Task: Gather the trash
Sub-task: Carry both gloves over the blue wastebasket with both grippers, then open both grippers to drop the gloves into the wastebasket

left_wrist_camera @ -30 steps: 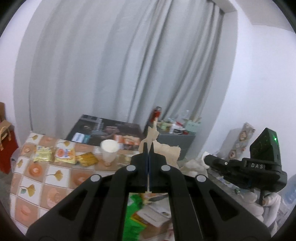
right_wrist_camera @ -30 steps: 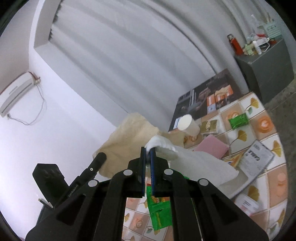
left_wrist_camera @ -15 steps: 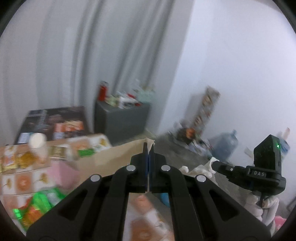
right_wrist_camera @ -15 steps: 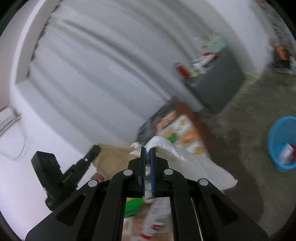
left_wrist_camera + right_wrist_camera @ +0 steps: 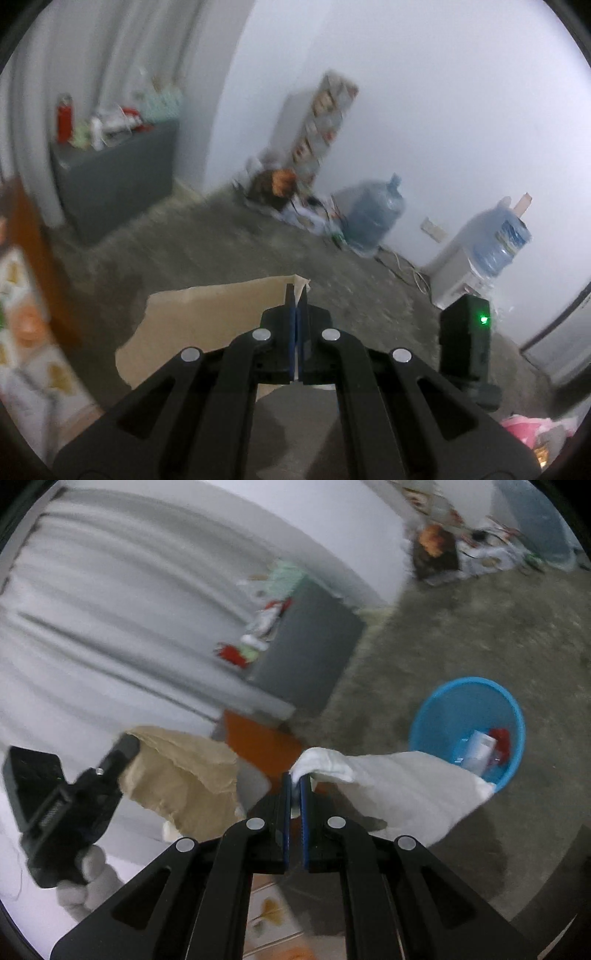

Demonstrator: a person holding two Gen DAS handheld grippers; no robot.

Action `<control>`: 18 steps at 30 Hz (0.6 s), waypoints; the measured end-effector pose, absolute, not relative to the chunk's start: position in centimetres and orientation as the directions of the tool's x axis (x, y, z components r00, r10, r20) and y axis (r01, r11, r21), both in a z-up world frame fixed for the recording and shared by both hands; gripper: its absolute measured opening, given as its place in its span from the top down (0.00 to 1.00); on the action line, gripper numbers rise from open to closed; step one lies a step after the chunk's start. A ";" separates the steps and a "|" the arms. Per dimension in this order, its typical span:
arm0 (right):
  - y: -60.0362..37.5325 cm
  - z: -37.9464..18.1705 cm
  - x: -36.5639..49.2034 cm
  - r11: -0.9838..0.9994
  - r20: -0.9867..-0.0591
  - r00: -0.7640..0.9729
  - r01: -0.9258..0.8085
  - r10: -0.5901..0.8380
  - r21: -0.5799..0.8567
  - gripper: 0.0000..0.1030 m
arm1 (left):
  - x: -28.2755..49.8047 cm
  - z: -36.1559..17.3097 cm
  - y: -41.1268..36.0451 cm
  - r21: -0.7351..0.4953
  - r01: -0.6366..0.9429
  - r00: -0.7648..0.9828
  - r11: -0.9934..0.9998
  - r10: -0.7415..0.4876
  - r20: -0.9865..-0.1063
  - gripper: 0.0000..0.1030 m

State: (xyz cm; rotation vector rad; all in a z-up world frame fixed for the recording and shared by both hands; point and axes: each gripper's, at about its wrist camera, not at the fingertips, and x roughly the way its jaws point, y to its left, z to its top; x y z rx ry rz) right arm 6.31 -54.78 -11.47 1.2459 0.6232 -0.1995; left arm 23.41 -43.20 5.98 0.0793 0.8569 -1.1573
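Brown paper (image 5: pixel 207 325) is clamped at its edge in the left gripper (image 5: pixel 297 295), and the right gripper (image 5: pixel 295 782) is clenched on a white tissue (image 5: pixel 399 790). I judge this the carrying step; next both must reach above the blue bin (image 5: pixel 461 705), on the floor ahead, and let go.

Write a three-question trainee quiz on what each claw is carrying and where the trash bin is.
1. True or false: the left claw is shut on brown paper.
2. What does the right claw grip? A) white tissue B) a cup C) a bottle
3. Fill in: the blue basket stands on the ____.

Key: 1 true. 2 A, the white tissue. 3 floor.
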 end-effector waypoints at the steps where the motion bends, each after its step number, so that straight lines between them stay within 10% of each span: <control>1: -55.3 -12.6 6.6 0.313 -0.554 0.810 0.484 0.192 0.817 0.95 | 23.8 4.3 -45.2 -0.385 0.820 0.085 0.423 -0.756 -0.650 1.00; 15: -61.4 -25.1 9.7 0.206 -0.669 0.704 0.637 0.238 0.743 0.93 | 29.2 -11.4 -56.2 -0.482 0.705 -0.062 0.520 -0.632 -0.772 0.98; 16: -61.7 -26.2 10.1 0.204 -0.676 0.692 0.645 0.253 0.736 0.92 | 29.4 -12.6 -56.7 -0.459 0.705 -0.055 0.540 -0.603 -0.796 0.93; 18: -62.2 -28.4 10.6 0.205 -0.716 0.646 0.688 0.264 0.697 0.87 | 29.9 -14.3 -57.6 -0.413 0.703 -0.028 0.579 -0.557 -0.830 0.50</control>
